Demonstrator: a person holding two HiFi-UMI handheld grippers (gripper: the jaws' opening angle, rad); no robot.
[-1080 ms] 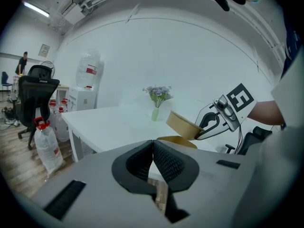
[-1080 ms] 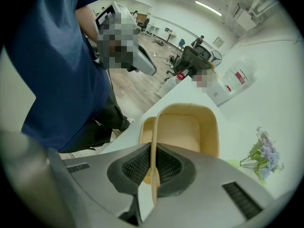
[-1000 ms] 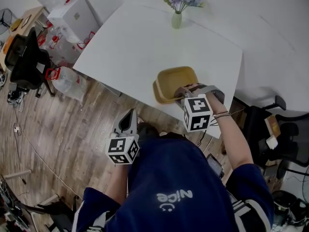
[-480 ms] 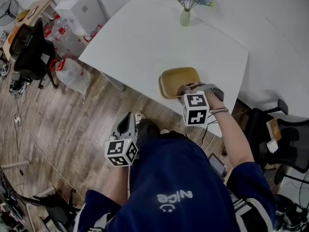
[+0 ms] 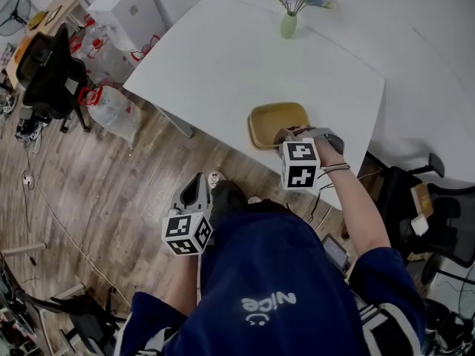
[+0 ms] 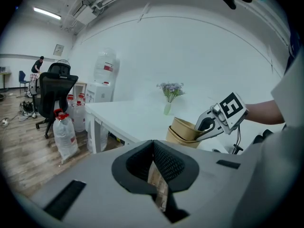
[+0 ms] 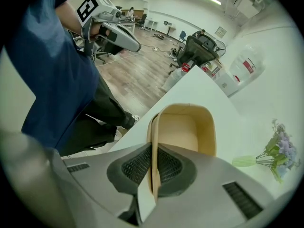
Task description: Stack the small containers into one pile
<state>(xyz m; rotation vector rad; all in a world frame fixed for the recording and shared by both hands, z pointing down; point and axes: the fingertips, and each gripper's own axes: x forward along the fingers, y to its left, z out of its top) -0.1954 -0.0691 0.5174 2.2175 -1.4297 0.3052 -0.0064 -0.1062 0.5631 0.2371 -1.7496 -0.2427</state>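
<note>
Two tan paper containers [image 5: 276,123] sit nested in one pile near the white table's [image 5: 223,65] front edge; the left gripper view shows the containers [image 6: 184,131] as a stack of two. My right gripper [image 5: 285,135] is shut on the pile's near wall, and in the right gripper view the container rim [image 7: 153,127] runs between the pads [image 7: 137,167]. My left gripper [image 5: 198,182] hangs off the table over the wooden floor, its jaws shut with nothing between them; in its own view the gripper tips [image 6: 153,144] meet.
A green vase of purple flowers [image 5: 288,22] stands at the table's far side. Left of the table are water jugs [image 5: 111,110], a black office chair [image 5: 48,76] and a white dispenser [image 5: 126,13]. Another chair [image 5: 438,213] stands at the right.
The head view has shifted a little. The nested containers in the right gripper now look level and closer together than a second ago. The left gripper has stayed low over the floor.
</note>
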